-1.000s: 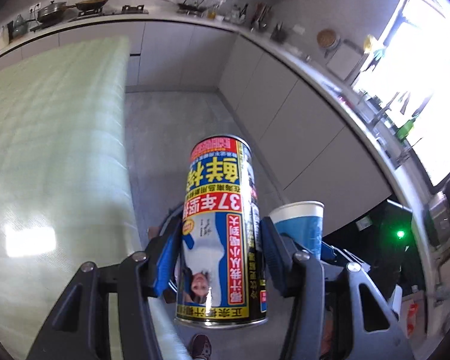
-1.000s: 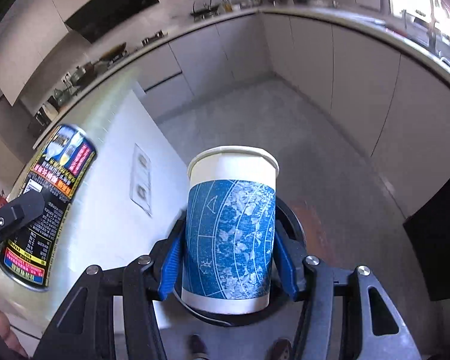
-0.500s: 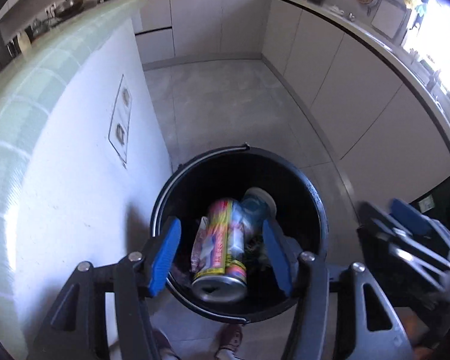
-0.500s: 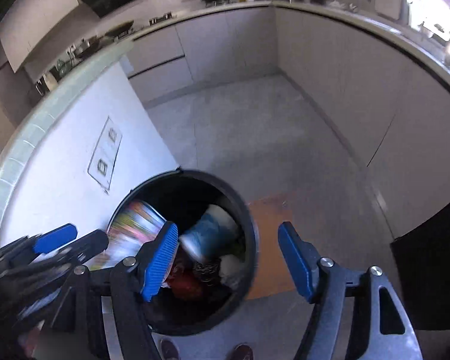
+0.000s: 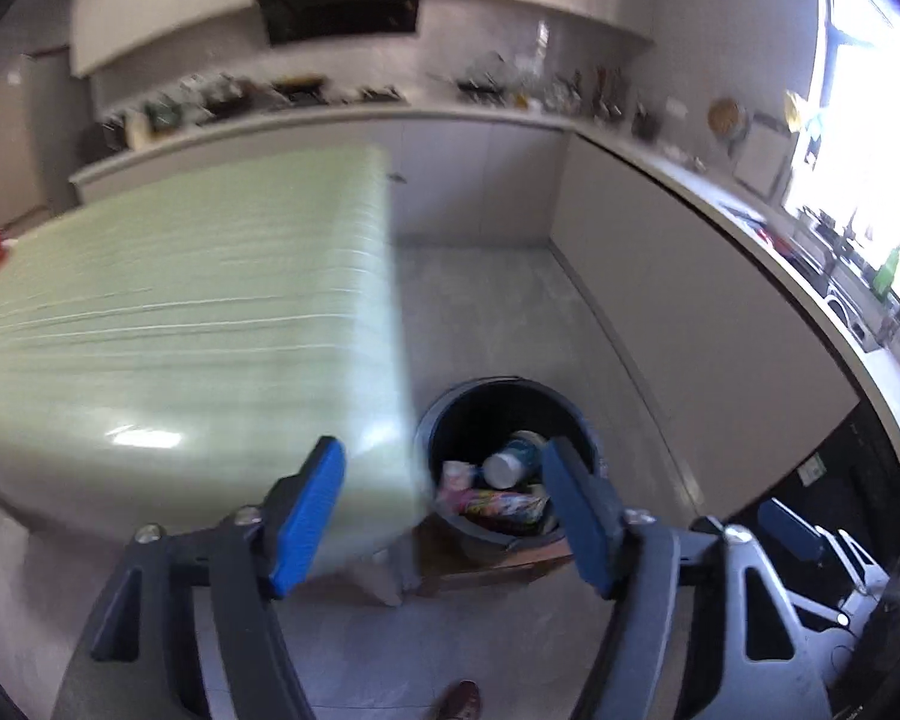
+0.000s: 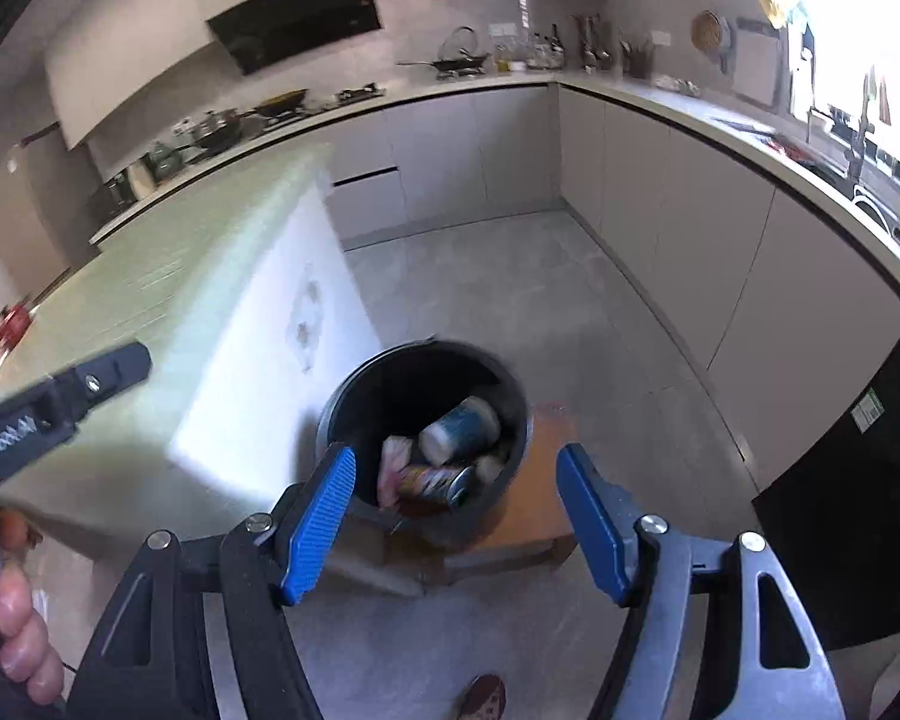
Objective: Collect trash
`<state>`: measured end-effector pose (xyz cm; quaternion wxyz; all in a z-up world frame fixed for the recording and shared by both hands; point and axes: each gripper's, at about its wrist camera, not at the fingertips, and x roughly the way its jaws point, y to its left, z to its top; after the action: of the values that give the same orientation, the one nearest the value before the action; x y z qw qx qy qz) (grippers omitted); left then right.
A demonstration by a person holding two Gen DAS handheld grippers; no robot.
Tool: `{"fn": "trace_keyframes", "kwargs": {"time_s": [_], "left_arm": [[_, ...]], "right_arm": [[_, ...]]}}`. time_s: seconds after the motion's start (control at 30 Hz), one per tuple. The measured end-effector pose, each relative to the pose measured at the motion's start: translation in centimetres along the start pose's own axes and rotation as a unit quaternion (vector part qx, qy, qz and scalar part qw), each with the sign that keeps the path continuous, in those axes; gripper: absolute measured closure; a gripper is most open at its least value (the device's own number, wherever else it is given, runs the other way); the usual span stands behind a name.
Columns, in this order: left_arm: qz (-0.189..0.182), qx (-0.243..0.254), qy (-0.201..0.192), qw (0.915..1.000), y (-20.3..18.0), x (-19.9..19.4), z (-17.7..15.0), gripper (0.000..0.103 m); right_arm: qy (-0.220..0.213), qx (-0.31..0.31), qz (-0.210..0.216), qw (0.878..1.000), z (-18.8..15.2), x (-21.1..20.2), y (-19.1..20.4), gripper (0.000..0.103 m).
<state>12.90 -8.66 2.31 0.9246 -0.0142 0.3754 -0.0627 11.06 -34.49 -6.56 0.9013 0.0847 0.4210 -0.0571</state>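
Left wrist view: left claw (image 5: 441, 516) pitched down toward the floor, blue pads (image 5: 306, 516) spread wide with nothing between them, jaws just been opening. Right wrist view: right claw (image 6: 453, 519) likewise angled down, jaws wide apart and empty, just been opening too. Left claw also visible at the left edge of the right wrist view, with fingers of a hand (image 6: 21, 642) wrapped on its handle below.

Counted: two claws, one black bin (image 6: 354, 414), one blue paper cup (image 6: 462, 426) lying on its side inside the bin, one printed can (image 6: 435, 480) lying beside and below the cup, some pale wrappers (image 6: 393, 456) next to them, too blurred to count. Bin standing on a brown mat (image 6: 540, 510) on the grey floor (image 6: 480, 288), just beside the corner of the green-topped table (image 5: 180, 312).

Table edge and white side panel close along the bin's left. Open floor stretching beyond the bin to the grey cabinets (image 6: 660, 192) along the back and right. Dark appliance front (image 6: 858, 480) at far right. Tip of one shoe (image 6: 486, 696) at the bottom edge.
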Motion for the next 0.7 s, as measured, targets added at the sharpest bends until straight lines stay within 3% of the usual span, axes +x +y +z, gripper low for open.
{"fn": "trace_keyframes", "kwargs": {"time_s": [0.13,0.2,0.33,0.47,0.7], "left_arm": [[0.022,-0.006,-0.025,0.9994,3.2,-7.5,-3.6,0.022],[0.031,-0.007,-0.027,0.9991,4.1,-9.2,-5.2,0.011],[0.050,-0.005,-0.039,0.9980,5.7,-13.6,-7.6,0.010],[0.060,-0.011,-0.049,0.9969,5.3,-14.6,-8.3,0.010],[0.078,-0.019,-0.052,0.9954,3.4,-14.9,-9.1,0.010]], "right_arm": [[-0.010,-0.025,0.010,1.000,-4.6,-7.0,4.3,0.031],[-0.016,-0.025,0.020,0.999,-6.7,-10.3,5.9,0.029],[-0.030,-0.042,0.026,0.998,-9.8,-16.2,8.8,0.027],[-0.060,-0.063,0.014,0.996,-11.2,-20.7,10.5,0.024],[-0.087,-0.070,0.014,0.994,-10.9,-23.9,10.4,0.023]]}}
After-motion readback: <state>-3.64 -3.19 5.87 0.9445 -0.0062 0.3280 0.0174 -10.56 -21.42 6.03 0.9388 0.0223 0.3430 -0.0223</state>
